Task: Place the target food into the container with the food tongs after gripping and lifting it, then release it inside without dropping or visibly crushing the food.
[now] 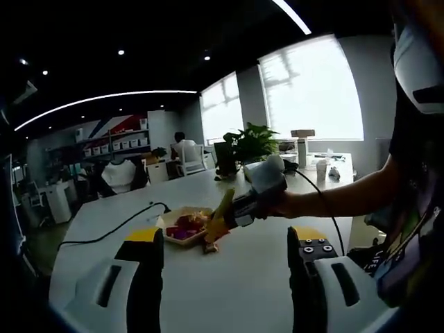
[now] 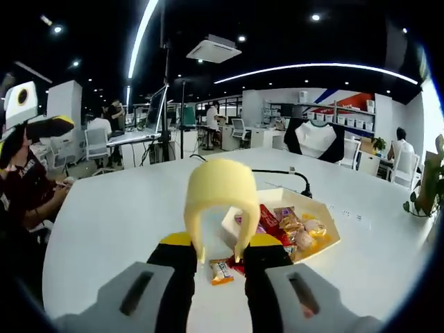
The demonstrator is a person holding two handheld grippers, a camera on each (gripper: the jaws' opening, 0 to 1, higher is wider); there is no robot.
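My right gripper (image 2: 222, 243) is shut on yellow food tongs (image 2: 220, 198), which arch up between its jaws. The tong tips point down at a small orange snack packet (image 2: 220, 271) lying on the white table just outside a pale tray (image 2: 320, 211) of wrapped snacks. I cannot tell whether the tips touch the packet. In the left gripper view, a hand holds the right gripper (image 1: 232, 216) with the tongs (image 1: 222, 206) over the packet (image 1: 210, 247), next to the tray (image 1: 175, 214). My left gripper (image 1: 227, 239) is open and holds nothing, low over the table, short of the packet.
A black cable (image 1: 118, 227) runs across the white table (image 1: 229, 291) behind the tray. A potted plant (image 1: 251, 144) and a cup (image 1: 320, 169) stand at the far end. The person's forearm (image 1: 354, 191) reaches in from the right. Chairs and desks surround the table.
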